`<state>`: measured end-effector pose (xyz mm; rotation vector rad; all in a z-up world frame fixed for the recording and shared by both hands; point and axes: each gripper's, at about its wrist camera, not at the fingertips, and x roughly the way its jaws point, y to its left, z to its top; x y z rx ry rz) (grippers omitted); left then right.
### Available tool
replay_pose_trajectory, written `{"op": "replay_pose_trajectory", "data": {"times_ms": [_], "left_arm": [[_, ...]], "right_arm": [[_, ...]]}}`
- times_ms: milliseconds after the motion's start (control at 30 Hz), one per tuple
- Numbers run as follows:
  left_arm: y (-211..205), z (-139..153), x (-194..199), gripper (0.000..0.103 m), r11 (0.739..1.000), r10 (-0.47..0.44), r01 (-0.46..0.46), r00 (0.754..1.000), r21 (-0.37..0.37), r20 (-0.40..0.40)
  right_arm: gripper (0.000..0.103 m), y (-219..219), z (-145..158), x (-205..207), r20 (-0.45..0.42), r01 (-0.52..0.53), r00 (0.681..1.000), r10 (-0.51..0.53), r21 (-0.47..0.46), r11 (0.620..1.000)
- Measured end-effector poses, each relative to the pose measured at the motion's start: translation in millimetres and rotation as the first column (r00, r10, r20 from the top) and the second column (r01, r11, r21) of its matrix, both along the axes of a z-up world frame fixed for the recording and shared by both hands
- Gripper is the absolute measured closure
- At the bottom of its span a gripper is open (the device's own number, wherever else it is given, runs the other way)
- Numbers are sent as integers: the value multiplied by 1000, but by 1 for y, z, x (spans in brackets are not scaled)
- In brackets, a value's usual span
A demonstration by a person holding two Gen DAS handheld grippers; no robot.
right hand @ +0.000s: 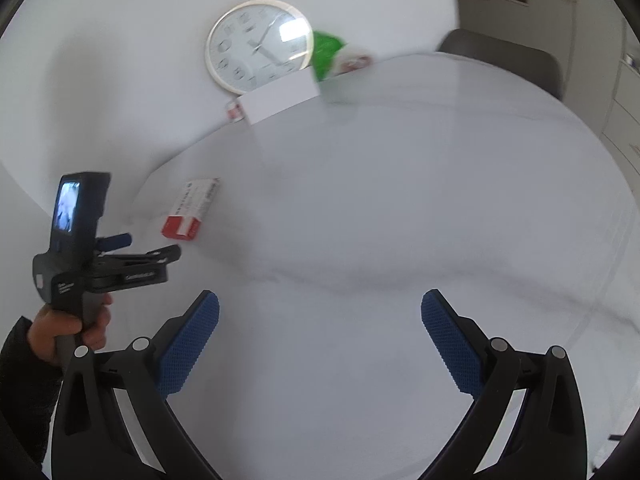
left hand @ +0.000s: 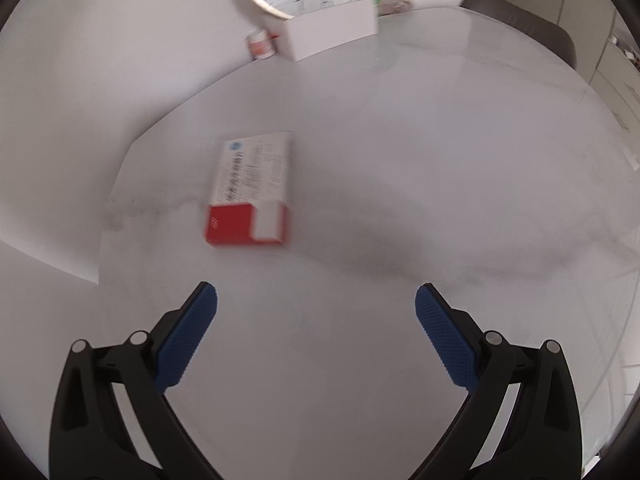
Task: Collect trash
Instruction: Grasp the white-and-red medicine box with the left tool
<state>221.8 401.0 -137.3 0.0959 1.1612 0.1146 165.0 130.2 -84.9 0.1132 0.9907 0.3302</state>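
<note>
1. Your left claw [left hand: 316,312] is spread wide and empty above the table [left hand: 400,160]; the red-and-white carton [left hand: 250,190] lies flat beyond its left finger, near the table's left edge.
2. Your right claw [right hand: 320,316] is spread too, well right of the carton.
3. A white box [left hand: 330,34] stands at the far edge; its contents are hidden.

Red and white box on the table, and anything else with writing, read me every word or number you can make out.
Nothing can be read for certain.
Red and white box: rows of print, too blurred.
Wall clock: numerals on the dial, too blurred.
Small red and white container: label too small.
Left hand-held gripper: white lettering on its body, too small.
</note>
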Motion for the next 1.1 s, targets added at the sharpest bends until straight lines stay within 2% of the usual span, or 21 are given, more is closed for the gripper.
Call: {"op": "replay_pose_trajectory", "data": {"times_ms": [133, 233, 467, 567, 667, 700, 733, 833, 933, 1100], "left_arm": [[52, -27, 38, 8, 998, 11, -12, 1000, -56, -24], [72, -48, 66, 8, 995, -4, -3, 998, -102, -66], [94, -86, 113, 8, 992, -14, -2, 991, -125, -130], [95, -95, 116, 7, 990, -15, -6, 989, -140, -149], [96, -94, 113, 7, 989, -9, -8, 993, -146, -116], [96, -93, 111, 13, 989, -9, -6, 995, -144, -104], [95, -89, 106, 24, 990, -8, -4, 997, -144, -82], [89, -84, 101, 24, 985, -22, 9, 997, -170, -73], [80, -75, 95, 24, 988, -43, 34, 998, -153, -56], [31, -21, 51, 24, 980, -90, 92, 996, -174, 20]], "right_arm": [[3, 50, -8, 27, -28, -47, 999, 46, -35, 998], [3, 76, -11, 46, -39, -72, 997, 70, -56, 996], [3, 111, -22, 77, -68, -73, 995, 68, -70, 995], [3, 113, -34, 83, -102, -68, 993, 61, -74, 995], [3, 116, -42, 85, -123, -66, 991, 56, -77, 995], [3, 116, -43, 85, -126, -64, 991, 54, -78, 995], [3, 115, -43, 84, -127, -63, 991, 52, -78, 995], [3, 110, -40, 80, -122, -55, 991, 46, -73, 996], [3, 101, -33, 72, -105, -44, 994, 36, -73, 996], [3, 70, -15, 47, -51, 7, 999, -11, -85, 996]]}}
